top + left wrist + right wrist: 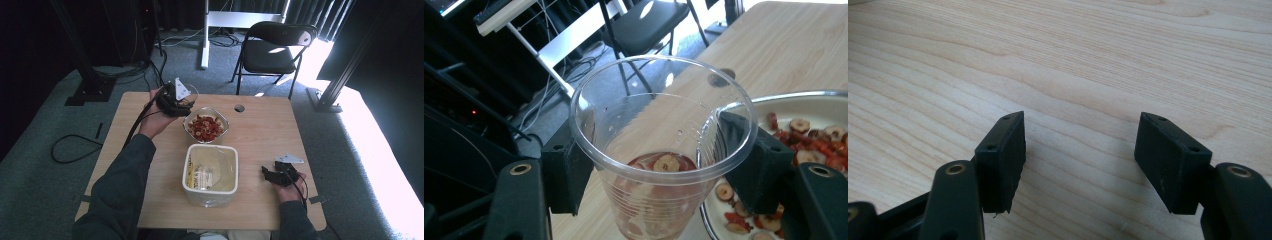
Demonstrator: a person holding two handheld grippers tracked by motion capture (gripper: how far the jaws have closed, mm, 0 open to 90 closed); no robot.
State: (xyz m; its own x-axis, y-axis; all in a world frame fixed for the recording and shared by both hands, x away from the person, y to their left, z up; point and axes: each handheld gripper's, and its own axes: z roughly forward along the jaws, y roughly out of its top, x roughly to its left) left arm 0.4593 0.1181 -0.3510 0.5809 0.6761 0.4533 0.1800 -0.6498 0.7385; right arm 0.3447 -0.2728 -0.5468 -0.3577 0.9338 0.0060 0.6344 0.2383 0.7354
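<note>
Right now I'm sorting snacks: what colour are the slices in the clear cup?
Reddish with pale centres, clearest in the left gripper view: slices in cup.

Red and tan dried fruit slices [205,127] fill a clear bowl [222,120]; the clear plastic cup [659,150], black fingers [566,172], cream tub [210,192], pale wood-grain worktop [265,130], black chair [275,47].

A black folding chair [276,49] stands beyond the wooden table [260,135], on grey carpet [45,130]. Black cables [70,147] loop across the floor at left. Sunlight [380,145] falls bright on the right.
</note>
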